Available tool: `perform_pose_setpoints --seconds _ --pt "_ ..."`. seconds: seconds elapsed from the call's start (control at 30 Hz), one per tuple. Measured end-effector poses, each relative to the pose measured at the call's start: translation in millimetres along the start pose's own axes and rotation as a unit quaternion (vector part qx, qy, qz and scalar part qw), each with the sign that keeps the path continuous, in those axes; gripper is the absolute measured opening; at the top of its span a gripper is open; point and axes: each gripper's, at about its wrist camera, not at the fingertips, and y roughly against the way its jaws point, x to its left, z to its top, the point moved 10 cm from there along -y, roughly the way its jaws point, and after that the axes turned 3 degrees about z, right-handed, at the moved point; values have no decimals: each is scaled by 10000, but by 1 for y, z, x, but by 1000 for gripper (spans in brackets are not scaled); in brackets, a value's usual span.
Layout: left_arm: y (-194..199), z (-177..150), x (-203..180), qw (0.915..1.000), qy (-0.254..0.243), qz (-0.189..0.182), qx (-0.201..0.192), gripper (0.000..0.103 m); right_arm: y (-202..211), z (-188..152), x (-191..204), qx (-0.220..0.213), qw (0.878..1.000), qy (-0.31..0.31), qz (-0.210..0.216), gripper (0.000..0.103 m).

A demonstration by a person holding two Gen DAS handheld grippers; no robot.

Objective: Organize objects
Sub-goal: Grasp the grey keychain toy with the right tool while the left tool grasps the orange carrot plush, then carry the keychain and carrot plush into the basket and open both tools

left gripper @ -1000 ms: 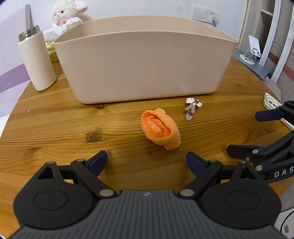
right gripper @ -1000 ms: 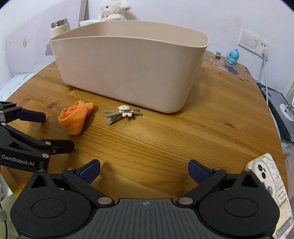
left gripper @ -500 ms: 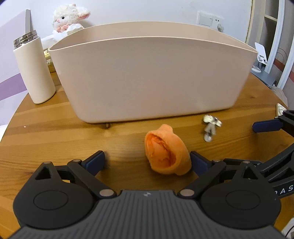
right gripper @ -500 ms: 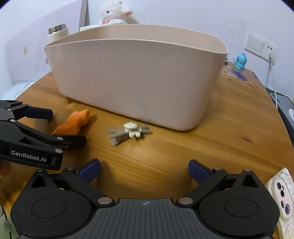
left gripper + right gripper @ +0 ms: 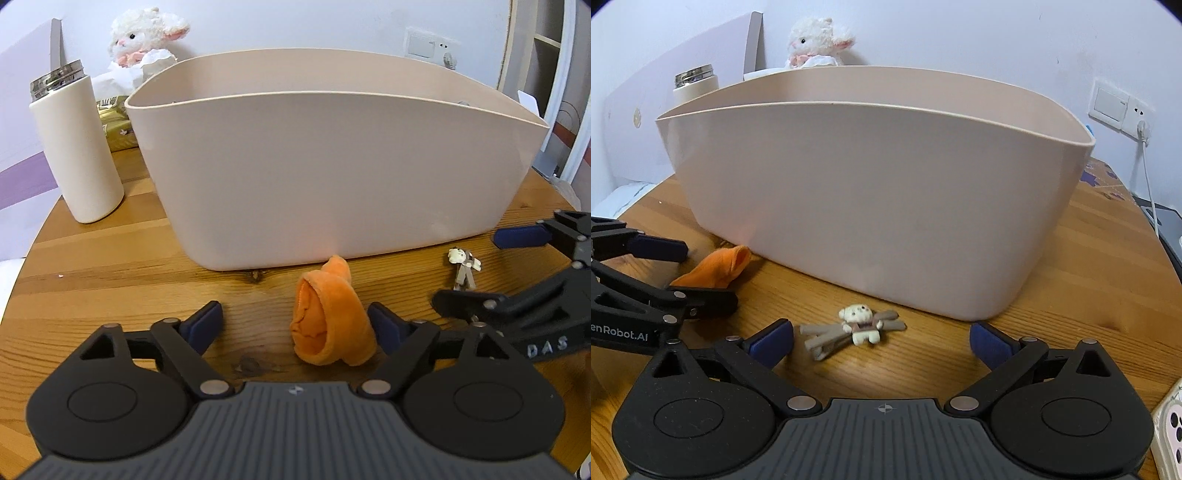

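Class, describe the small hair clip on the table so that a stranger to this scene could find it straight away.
Start at the big beige bin on the wooden table. In front of its near wall lies the hair clip, between the open right gripper fingers. Unlike the soft orange cloth nearby, it is grey and carries a tiny cream bear.

- A home bedroom: a plush lamb (image 5: 142, 35) sat upper left by the wall
- A wall switch and socket (image 5: 1119, 109) showed at upper right
- A wooden table (image 5: 110, 266) filled the lower frame

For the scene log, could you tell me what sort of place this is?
Probably a bedroom or other home room: a plush lamb by the wall, a wall switch and socket, and a round wooden table with a beige storage bin.
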Motion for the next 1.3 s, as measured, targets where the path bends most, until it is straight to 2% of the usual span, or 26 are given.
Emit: perform_pose_setpoints --seconds 0.03,0.1,0.17,0.23,0.27,0.33,0.37,0.4,0.53,0.87,1.07,1.3 --pt "0 1 0 10000 -12 -19 -29 80 0 0 0 -2 10000 -16 -14 100" --pt "0 3 0 9999 -55 -74 -89 68 1 1 2 -23 10000 -11 3 94" --pt "1 4 -1 9999 -69 -108 -110 58 5 0 2 -70 10000 9 24 82" --pt "1 6 -2 9998 -91 -153 -108 50 9 0 5 -119 9999 54 67 63" --pt "1 6 -3 9997 -101 -172 -109 43 11 1 6 -127 9999 71 75 60" --pt "1 7 -4 9996 -109 -228 -100 35 12 2 10 -134 9998 92 93 42" --pt "2 7 -5 9996 -110 -251 -99 28 13 3 12 -133 9998 96 100 37" --pt "2 7 -6 9995 -99 -273 -94 22 14 3 13 -125 9998 106 105 37" --pt "3 5 -8 9995 -71 -305 -81 15 16 3 14 -101 9999 85 105 36" --pt "12 -4 -11 9995 -60 -302 23 14 37 -11 7 -77 9997 -170 186 35" --pt "34 -7 -15 9993 -107 -368 -53 14 71 -10 4 -333 9990 -222 195 35" --pt "70 8 -15 9983 -221 -336 -419 14 122 15 6 -919 9957 -85 124 35"
